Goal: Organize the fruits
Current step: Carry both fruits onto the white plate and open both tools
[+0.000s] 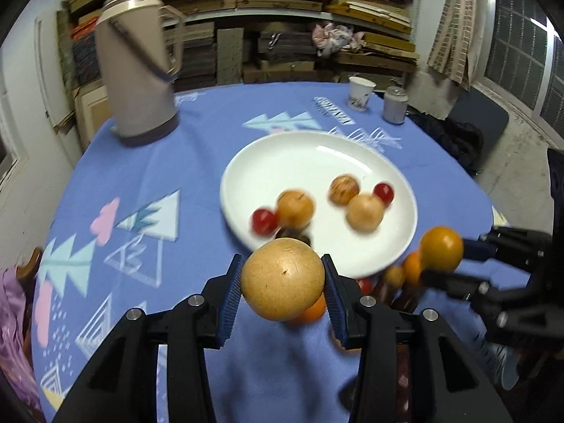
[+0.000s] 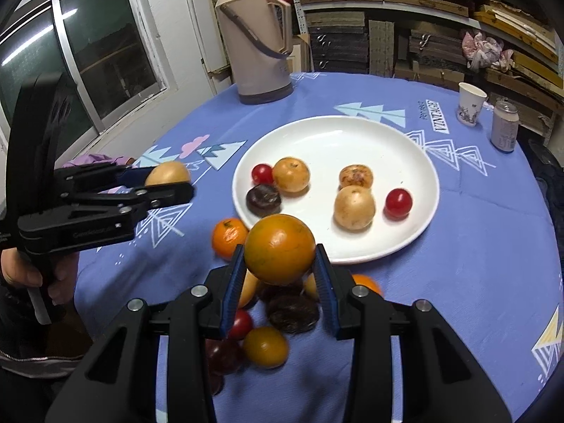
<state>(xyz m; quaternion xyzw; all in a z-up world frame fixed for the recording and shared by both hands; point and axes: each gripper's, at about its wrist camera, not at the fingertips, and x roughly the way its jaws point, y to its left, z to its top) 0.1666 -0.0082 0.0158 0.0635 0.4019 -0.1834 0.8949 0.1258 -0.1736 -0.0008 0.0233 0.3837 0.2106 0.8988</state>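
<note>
My left gripper [image 1: 282,283] is shut on a large tan round fruit [image 1: 282,278], held above the blue cloth just short of the white plate [image 1: 310,155]. In the right wrist view that same left gripper [image 2: 176,183] comes in from the left with the tan fruit [image 2: 167,173]. My right gripper [image 2: 280,269] is shut on an orange [image 2: 279,248], near the plate's [image 2: 352,134] front rim; the left wrist view shows this orange [image 1: 441,248] at the right. On the plate lie two cherry tomatoes, several tan fruits and a dark fruit [image 2: 263,200]. A loose heap of fruit [image 2: 266,347] lies under my right gripper.
A tall beige thermos [image 2: 259,35] stands at the back of the round table. A paper cup [image 2: 470,104] and a drink can [image 2: 504,127] stand at the far right. A mandarin [image 2: 229,238] lies beside the plate. A person's hand [image 2: 28,275] holds the left gripper's handle.
</note>
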